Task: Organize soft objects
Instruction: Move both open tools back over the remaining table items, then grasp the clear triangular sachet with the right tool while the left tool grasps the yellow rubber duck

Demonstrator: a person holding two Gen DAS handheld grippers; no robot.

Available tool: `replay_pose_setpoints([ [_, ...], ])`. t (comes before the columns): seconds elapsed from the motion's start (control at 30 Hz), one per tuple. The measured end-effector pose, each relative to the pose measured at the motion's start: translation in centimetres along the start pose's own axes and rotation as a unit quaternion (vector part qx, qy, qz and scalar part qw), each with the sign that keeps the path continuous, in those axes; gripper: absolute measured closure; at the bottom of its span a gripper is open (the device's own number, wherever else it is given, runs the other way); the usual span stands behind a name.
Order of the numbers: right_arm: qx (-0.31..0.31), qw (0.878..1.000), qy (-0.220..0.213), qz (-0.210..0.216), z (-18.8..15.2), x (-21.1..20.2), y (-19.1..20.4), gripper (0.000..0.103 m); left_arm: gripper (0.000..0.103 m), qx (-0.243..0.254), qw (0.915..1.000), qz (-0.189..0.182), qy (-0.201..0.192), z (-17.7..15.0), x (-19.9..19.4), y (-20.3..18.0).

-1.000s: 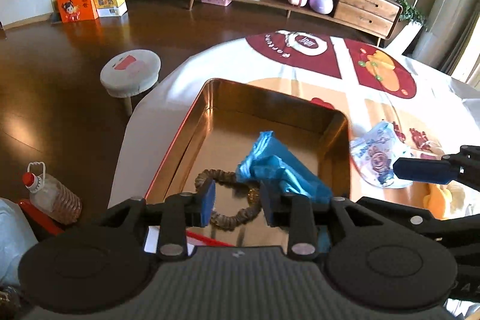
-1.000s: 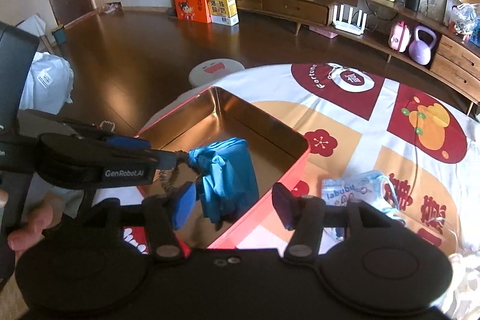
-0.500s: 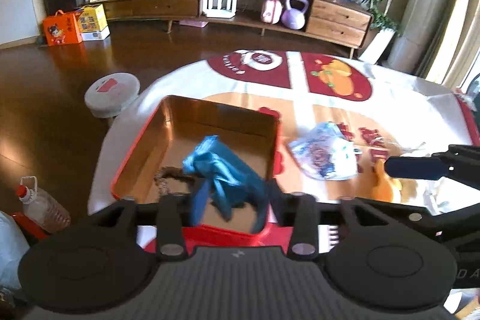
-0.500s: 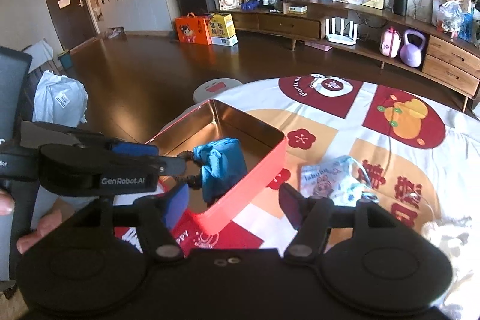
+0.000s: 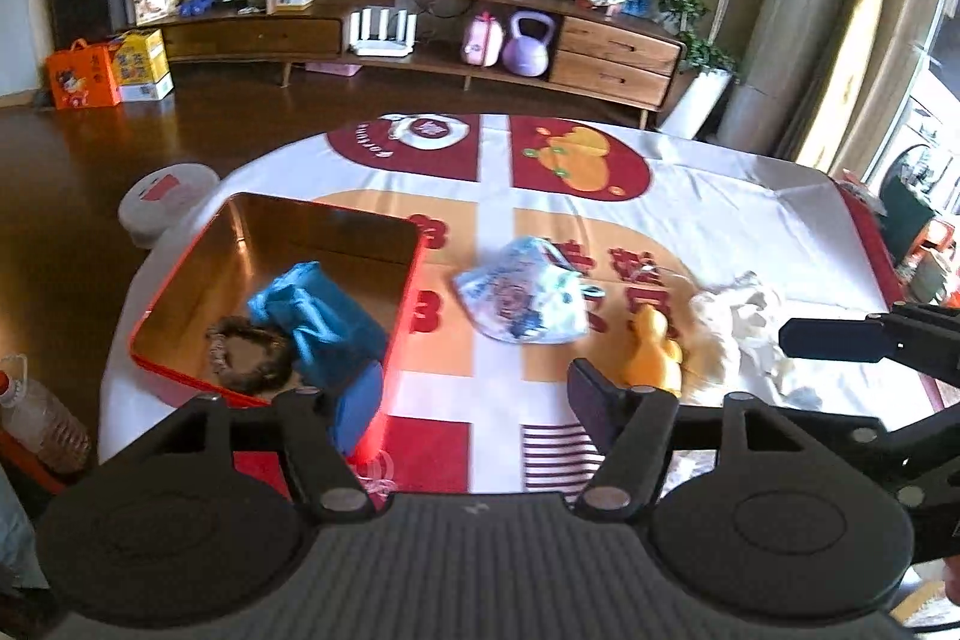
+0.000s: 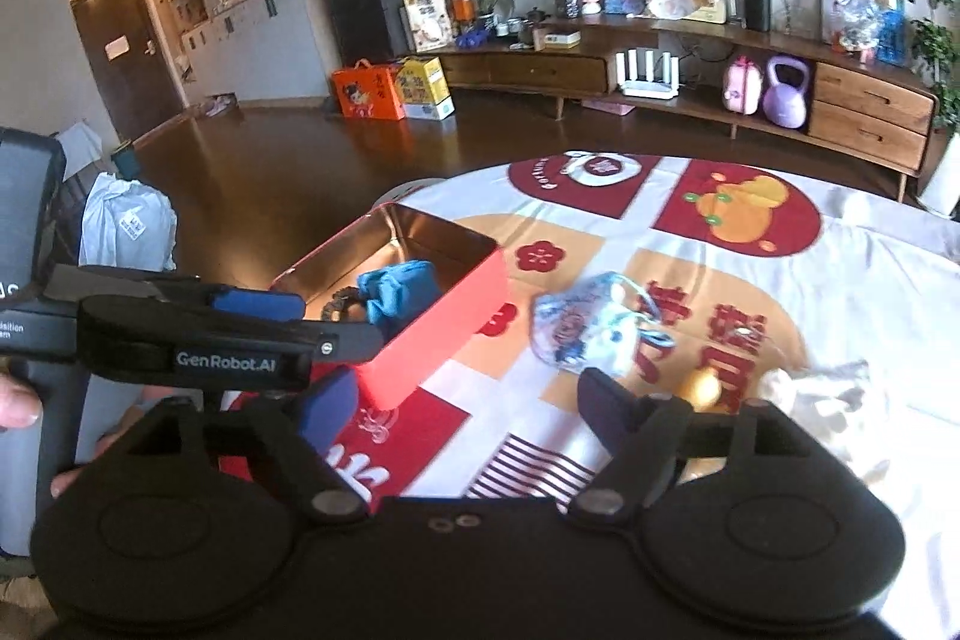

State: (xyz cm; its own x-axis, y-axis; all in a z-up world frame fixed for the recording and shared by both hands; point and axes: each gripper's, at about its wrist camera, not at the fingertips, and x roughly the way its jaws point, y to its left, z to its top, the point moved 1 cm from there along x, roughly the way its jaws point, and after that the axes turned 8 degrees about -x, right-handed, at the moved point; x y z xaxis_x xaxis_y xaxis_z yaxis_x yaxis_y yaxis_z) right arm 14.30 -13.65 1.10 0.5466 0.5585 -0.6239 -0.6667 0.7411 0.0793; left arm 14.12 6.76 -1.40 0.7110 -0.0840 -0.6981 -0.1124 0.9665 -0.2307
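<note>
A red tin box (image 5: pixel 180 274) (image 6: pixel 444 310) sits at the table's left edge. In it lie a blue cloth (image 5: pixel 318 316) (image 6: pixel 396 286) and a brown scrunchie (image 5: pixel 252 352). On the tablecloth lie a printed face mask (image 5: pixel 522 292) (image 6: pixel 588 328), a yellow soft toy (image 5: pixel 651 346) (image 6: pixel 702 388) and a white crumpled cloth (image 5: pixel 744 316) (image 6: pixel 822 394). My left gripper (image 5: pixel 474 400) is open and empty, near the box's right wall. My right gripper (image 6: pixel 462 412) is open and empty, above the table in front of the mask.
A round stool (image 5: pixel 165 196) stands on the floor beyond the box. A plastic bottle (image 5: pixel 42 418) stands at the lower left. A long wooden sideboard (image 5: pixel 420 34) runs along the far wall. The patterned tablecloth (image 5: pixel 600 220) covers the round table.
My left gripper let go of the blue cloth into the box, opened wide and pulled back to the right. My right gripper also drew back and rose.
</note>
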Motion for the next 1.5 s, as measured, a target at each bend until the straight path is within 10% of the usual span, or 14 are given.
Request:
replay_pose_setpoints([
  [0.33,0.029,0.999,-0.013,-0.028,-3.8,-3.3,-3.4,0.0,0.018,-0.004,0.9998,-0.013,-0.016,-2.0,0.1,-3.2],
  [1.5,0.115,0.984,0.058,-0.127,-13.1,-1.7,-17.4,0.005,0.017,0.065,0.9951,-0.029,0.069,-3.0,14.2,-12.0],
])
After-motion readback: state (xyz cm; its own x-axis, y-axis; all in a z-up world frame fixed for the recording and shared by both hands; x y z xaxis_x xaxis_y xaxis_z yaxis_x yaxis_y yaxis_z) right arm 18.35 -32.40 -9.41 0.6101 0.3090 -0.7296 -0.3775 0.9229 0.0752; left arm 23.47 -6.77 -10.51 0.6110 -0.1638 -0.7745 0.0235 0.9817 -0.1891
